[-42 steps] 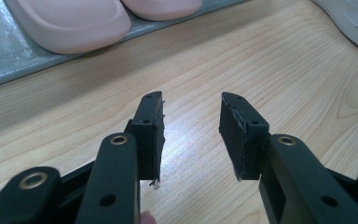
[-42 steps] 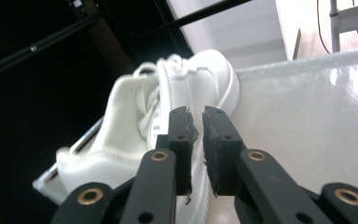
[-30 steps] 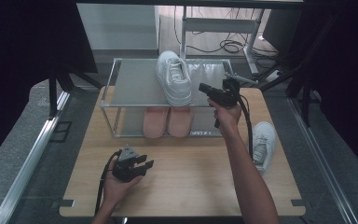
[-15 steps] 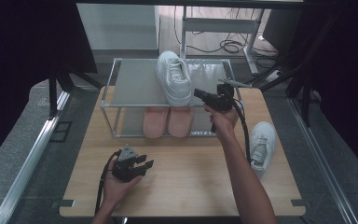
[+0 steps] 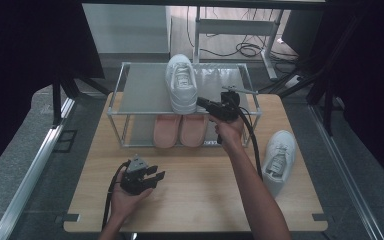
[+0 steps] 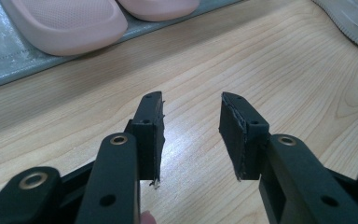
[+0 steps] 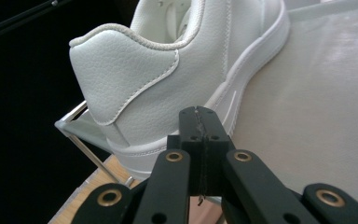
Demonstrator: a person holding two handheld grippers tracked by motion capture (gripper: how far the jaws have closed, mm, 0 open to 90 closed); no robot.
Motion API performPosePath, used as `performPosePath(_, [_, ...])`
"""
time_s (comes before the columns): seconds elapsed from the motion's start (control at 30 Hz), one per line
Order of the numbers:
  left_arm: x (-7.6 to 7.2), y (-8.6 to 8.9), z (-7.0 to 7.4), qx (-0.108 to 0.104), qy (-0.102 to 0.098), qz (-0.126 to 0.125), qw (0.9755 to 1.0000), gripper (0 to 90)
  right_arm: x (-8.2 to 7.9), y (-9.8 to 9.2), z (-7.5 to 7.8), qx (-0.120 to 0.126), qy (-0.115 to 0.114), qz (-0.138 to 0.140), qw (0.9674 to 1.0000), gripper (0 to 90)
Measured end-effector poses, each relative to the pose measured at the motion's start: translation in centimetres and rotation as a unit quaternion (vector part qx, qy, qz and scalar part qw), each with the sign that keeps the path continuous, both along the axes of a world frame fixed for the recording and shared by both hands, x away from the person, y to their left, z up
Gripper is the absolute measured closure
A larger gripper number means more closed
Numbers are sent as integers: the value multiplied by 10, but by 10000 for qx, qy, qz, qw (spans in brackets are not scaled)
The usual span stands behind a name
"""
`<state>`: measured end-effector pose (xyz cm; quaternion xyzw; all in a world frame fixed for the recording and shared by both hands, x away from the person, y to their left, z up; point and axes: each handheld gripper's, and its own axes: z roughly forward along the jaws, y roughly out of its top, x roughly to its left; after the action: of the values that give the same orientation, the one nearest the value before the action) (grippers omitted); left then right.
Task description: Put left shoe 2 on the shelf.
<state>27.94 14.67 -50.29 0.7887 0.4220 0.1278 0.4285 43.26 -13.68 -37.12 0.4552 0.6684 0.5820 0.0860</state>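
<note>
In the high view, our left gripper (image 5: 156,176) sits at about seven o'clock on the table (image 5: 205,200), low over the bare wood, its jaws spread with nothing between them. In its own view the pads (image 6: 153,130) stand apart over the wood grain, with the pink slippers (image 6: 70,21) at eleven o'clock.

Toward twelve o'clock stands the rack (image 5: 145,90). The slippers (image 5: 180,131) lie side by side on its lower shelf. On the top shelf rests one white shoe (image 5: 181,82), toe pointing away from us.

Our right gripper (image 5: 201,102) is pressed together, pinching nothing, its tips just beside the shoe's heel. In its own view the heel (image 7: 135,88) rises at eleven o'clock, right by the tips.

A second shoe (image 5: 277,160) lies at four o'clock.
</note>
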Motion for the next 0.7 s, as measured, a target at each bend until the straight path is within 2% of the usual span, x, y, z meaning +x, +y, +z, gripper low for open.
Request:
performPosePath(0.4, [0,0,0,-1,-1,0,10000,605,-2,19,0,-32,-40,137,9999,900])
performPosePath(0.7, [0,2,-1,-9,8,7,10000,604,-4,15,-1,-87,-61,120,9999,900])
